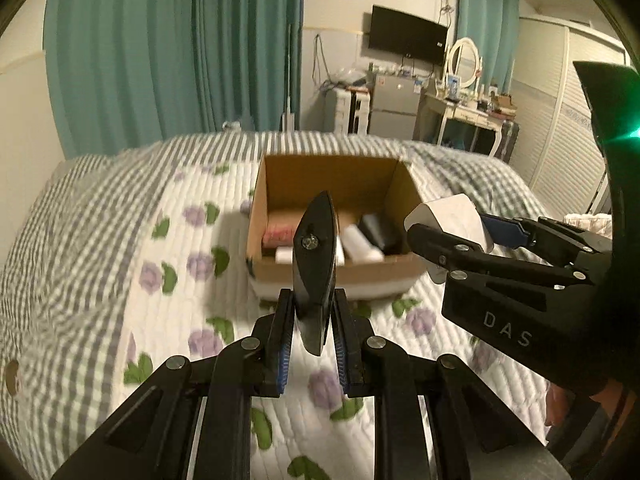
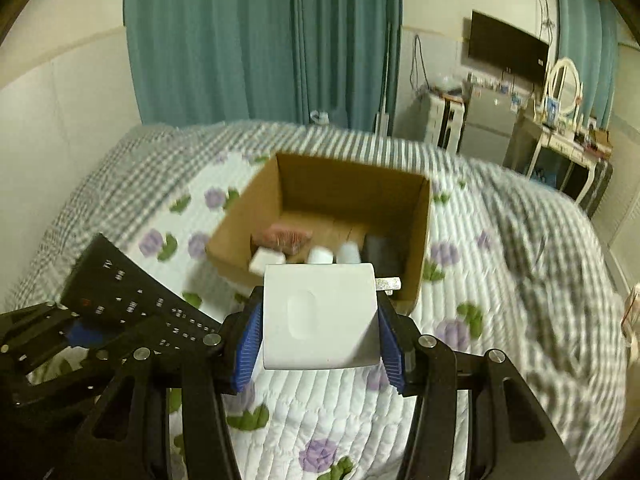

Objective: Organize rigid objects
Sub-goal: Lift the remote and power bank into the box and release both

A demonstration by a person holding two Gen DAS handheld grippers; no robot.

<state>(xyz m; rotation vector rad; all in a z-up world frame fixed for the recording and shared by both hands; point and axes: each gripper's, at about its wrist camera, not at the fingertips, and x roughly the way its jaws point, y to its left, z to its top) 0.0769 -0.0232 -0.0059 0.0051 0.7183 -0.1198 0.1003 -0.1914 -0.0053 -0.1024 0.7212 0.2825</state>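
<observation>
L gripper (image 1: 312,344) was clamped on a black remote (image 1: 314,264), edge-up, held above the quilt (image 1: 168,264) just short of the box (image 1: 332,276). R gripper (image 2: 320,336) gripped a white plug (image 2: 320,316) near the box's front rim; several items lay inside.

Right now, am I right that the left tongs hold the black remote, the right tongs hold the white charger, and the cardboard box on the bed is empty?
Not quite: the cardboard box is not empty. The right wrist view shows a pink packet, white pieces and a dark item inside. The rest stands: the left tongs hold the black remote, the right tongs the white charger.
</observation>
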